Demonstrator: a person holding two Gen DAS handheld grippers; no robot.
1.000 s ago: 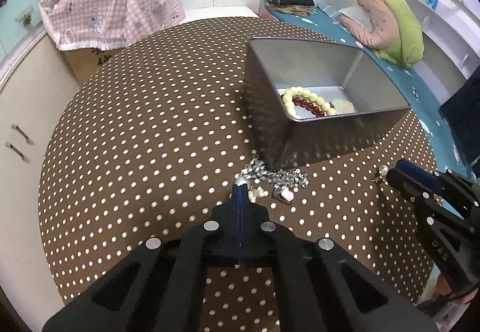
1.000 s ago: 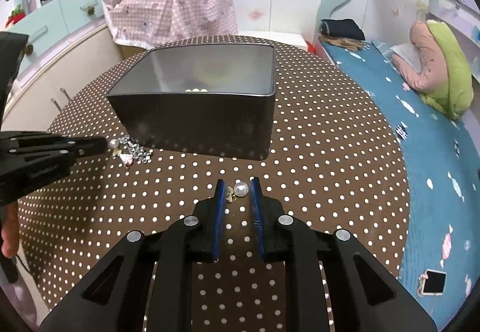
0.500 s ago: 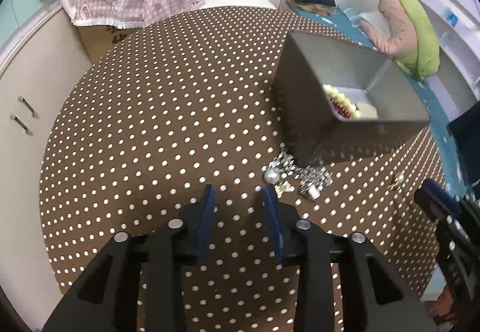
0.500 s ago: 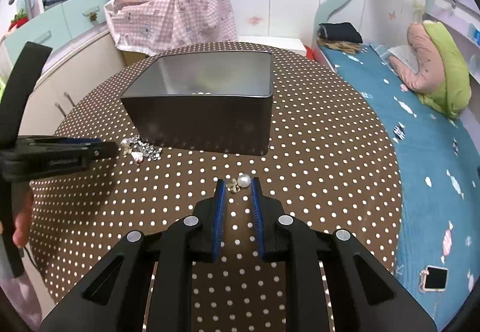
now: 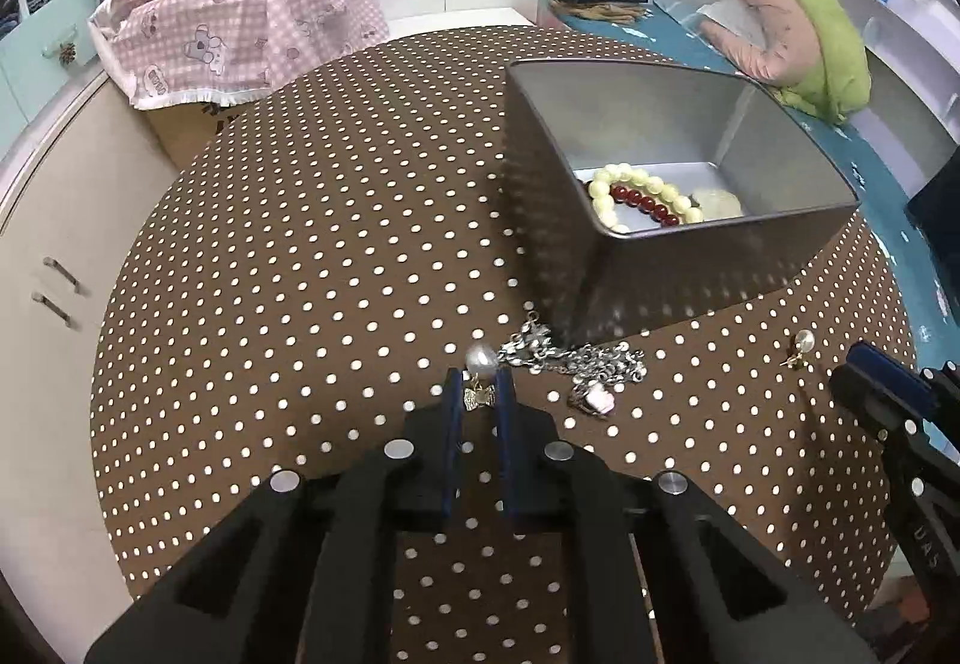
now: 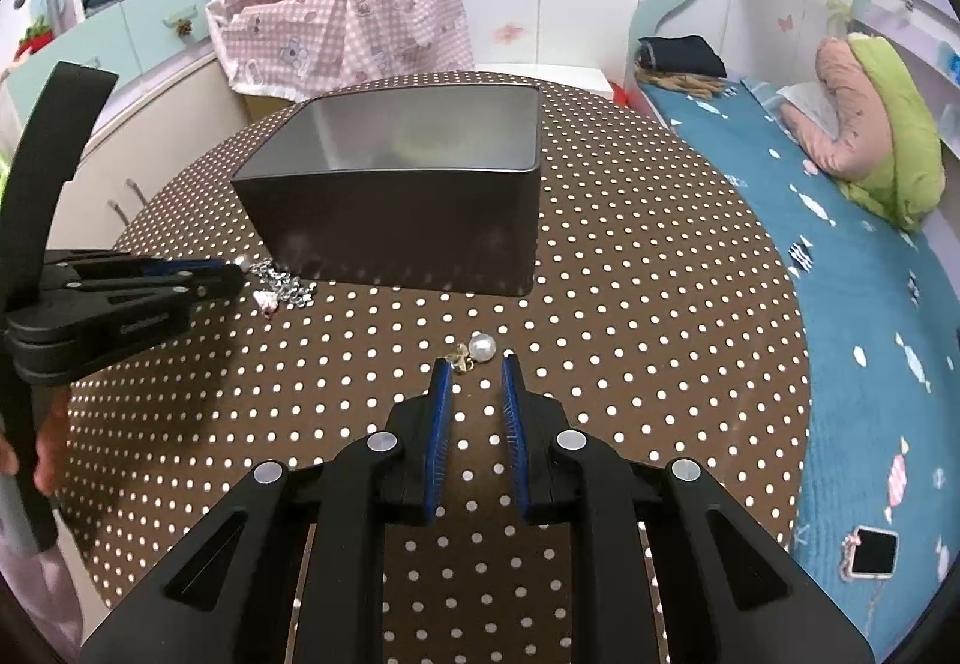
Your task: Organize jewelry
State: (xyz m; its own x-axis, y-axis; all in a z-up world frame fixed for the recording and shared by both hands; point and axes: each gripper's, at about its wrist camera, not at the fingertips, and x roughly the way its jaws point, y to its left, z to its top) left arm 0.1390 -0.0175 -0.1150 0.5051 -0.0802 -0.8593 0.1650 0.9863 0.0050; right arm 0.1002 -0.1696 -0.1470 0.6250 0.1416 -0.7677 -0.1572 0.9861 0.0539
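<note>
My left gripper (image 5: 480, 386) has just been closing and is pinching the pearl earring with a gold bow (image 5: 479, 377) on the brown polka-dotted tabletop (image 5: 300, 256), beside the silver chain (image 5: 576, 361) and grey metal box (image 5: 660, 268). My right gripper (image 6: 475, 379) is sitting slightly spread behind a second pearl earring (image 6: 477, 350).

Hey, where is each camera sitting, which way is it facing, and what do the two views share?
Left wrist: rides the left gripper, looking down across the dotted table toward the metal box; its fingers are closed on a pearl earring, and the right gripper shows at right.
Right wrist: rides the right gripper, facing the box's side wall; its fingers stand open just short of a second pearl earring; the left gripper and a hand show at left.
Shared: table, box, silver chain, both earrings.
</note>
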